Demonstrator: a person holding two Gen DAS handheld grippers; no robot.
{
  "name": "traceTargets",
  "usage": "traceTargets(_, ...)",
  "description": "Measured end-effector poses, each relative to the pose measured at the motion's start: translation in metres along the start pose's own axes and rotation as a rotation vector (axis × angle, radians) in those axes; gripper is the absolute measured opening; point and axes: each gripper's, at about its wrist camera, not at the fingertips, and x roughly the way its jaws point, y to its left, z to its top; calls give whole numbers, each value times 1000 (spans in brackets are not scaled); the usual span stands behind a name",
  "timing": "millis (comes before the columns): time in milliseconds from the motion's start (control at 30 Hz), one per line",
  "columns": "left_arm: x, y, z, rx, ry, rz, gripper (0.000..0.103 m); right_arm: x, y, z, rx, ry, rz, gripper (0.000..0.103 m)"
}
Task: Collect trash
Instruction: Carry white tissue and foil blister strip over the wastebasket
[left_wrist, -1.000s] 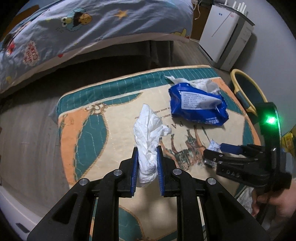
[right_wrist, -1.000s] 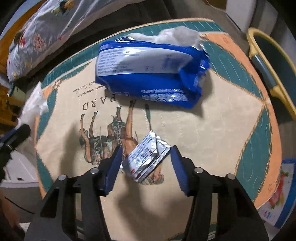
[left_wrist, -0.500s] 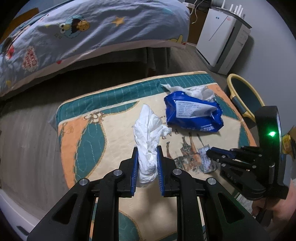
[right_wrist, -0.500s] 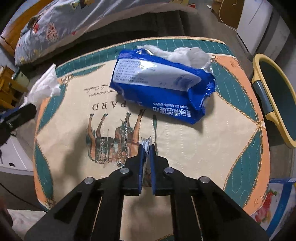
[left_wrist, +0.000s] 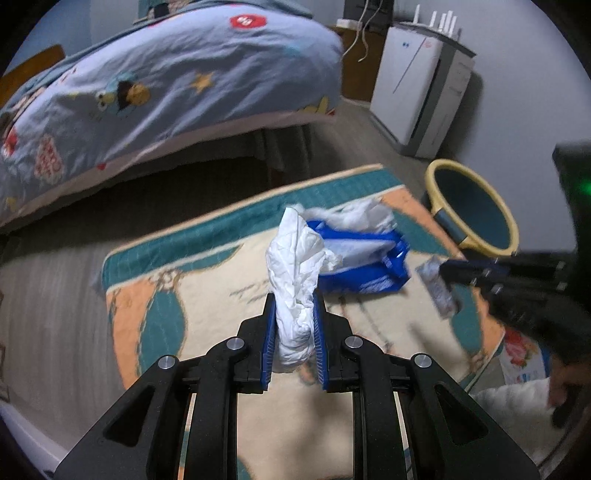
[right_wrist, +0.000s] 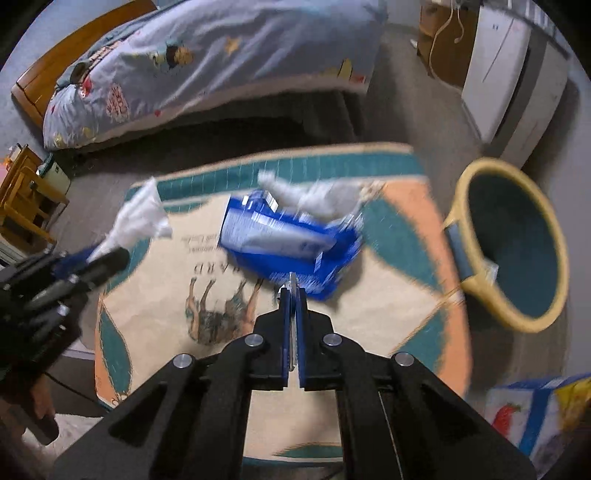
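Note:
My left gripper (left_wrist: 294, 299) is shut on a crumpled white tissue (left_wrist: 297, 269) and holds it above the rug; the tissue also shows in the right wrist view (right_wrist: 138, 221). My right gripper (right_wrist: 292, 291) is shut on a small silver foil wrapper (right_wrist: 293, 284), seen edge-on; the wrapper also shows in the left wrist view (left_wrist: 437, 288), lifted off the rug. A blue wet-wipe pack (right_wrist: 288, 243) with white tissue (right_wrist: 321, 194) behind it lies on the rug. A yellow-rimmed bin (right_wrist: 513, 240) stands to the right of the rug.
A patterned rug (right_wrist: 406, 295) covers the floor in front of a bed (left_wrist: 147, 88). A white appliance (left_wrist: 421, 85) stands by the wall. A colourful box (right_wrist: 532, 413) lies at the lower right. A wooden stool (right_wrist: 22, 199) stands at the left.
The right gripper closed on the foil wrapper and lifted it off the rug. Both grippers rose and swung right toward the bin. The left gripper kept hold of the tissue.

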Motion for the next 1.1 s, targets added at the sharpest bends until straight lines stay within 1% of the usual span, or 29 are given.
traceTargets(100,-2,-13,8,18,-18,-17,20,-24,-17,17,-20,-48,-32,3)
traceTargets(233,-5,-30,17,41,-36,-41,20,-49,-47,30,-18,-121,-86,2)
traceTargets(300,-5,-40,21,51,-45,-49,20,-53,-65,32,14,-162,-100,2)
traceTargets(367,-4,-48,25,59,-51,-55,20,-51,-81,30,59,-179,-92,2)
traceTargets(467,-1,-64,30,89,-55,-55,20,-45,-114,29,162,-168,-49,3)
traceTargets(567,5,-82,36,106,-53,-64,20,-48,-131,30,173,-182,-72,3)
traceTargets(733,17,-114,49,132,-54,-89,20,-47,-166,29,221,-185,-77,3)
traceTargets(833,24,-139,55,167,-56,-108,20,-49,-186,26,243,-196,-85,3)
traceTargets(967,33,-169,62,207,-56,-135,20,-53,-224,19,327,-209,-83,3)
traceTargets(1100,42,-194,69,223,-56,-169,20,-56,-259,10,407,-217,-94,3)
